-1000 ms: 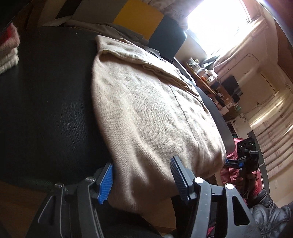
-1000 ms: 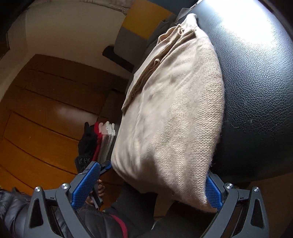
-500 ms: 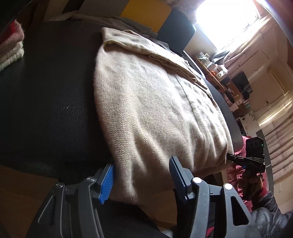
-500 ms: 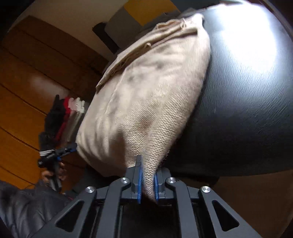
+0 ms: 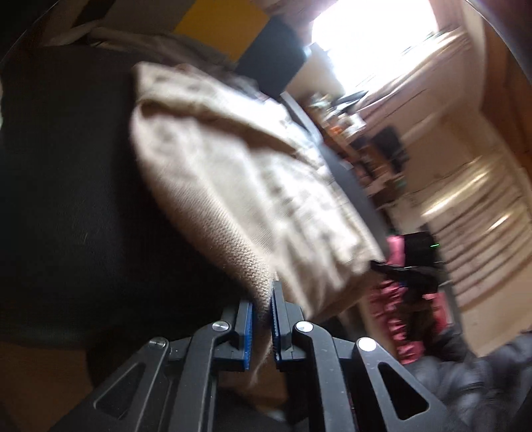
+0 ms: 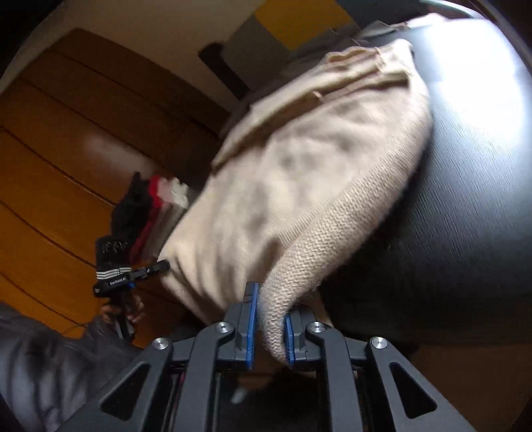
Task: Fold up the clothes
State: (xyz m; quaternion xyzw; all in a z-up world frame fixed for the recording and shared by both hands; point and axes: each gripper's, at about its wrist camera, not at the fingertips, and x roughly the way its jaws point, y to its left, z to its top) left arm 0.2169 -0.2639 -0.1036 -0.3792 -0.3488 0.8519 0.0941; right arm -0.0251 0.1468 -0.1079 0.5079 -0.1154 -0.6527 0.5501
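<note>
A beige knit sweater point(image 5: 232, 186) lies folded on a black leather surface point(image 5: 66, 199). My left gripper point(image 5: 262, 299) is shut on its near corner, the knit pinched between the blue pads. In the right wrist view the same sweater point(image 6: 299, 186) spreads over the black surface point(image 6: 465, 216). My right gripper point(image 6: 269, 305) grips the other near corner; its jaws are opening slightly, with a thick roll of knit still pressed between the pads. Each gripper shows small in the other's view: the right gripper point(image 5: 399, 270) and the left gripper point(image 6: 156, 267), both at the sweater's raised near edge.
A stack of folded clothes point(image 6: 159, 206) sits beyond the sweater's left side. Wooden panels point(image 6: 50, 166) fill the left. A yellow and grey cushion point(image 5: 219, 23) lies at the back, a cluttered shelf point(image 5: 349, 133) and bright window to the right. A dark sleeve point(image 6: 40, 365) is near.
The left jaws have shut on the sweater's near corner. The right jaws shut on their corner half a second earlier. Both corners have lifted off the surface, and the views now blur.
</note>
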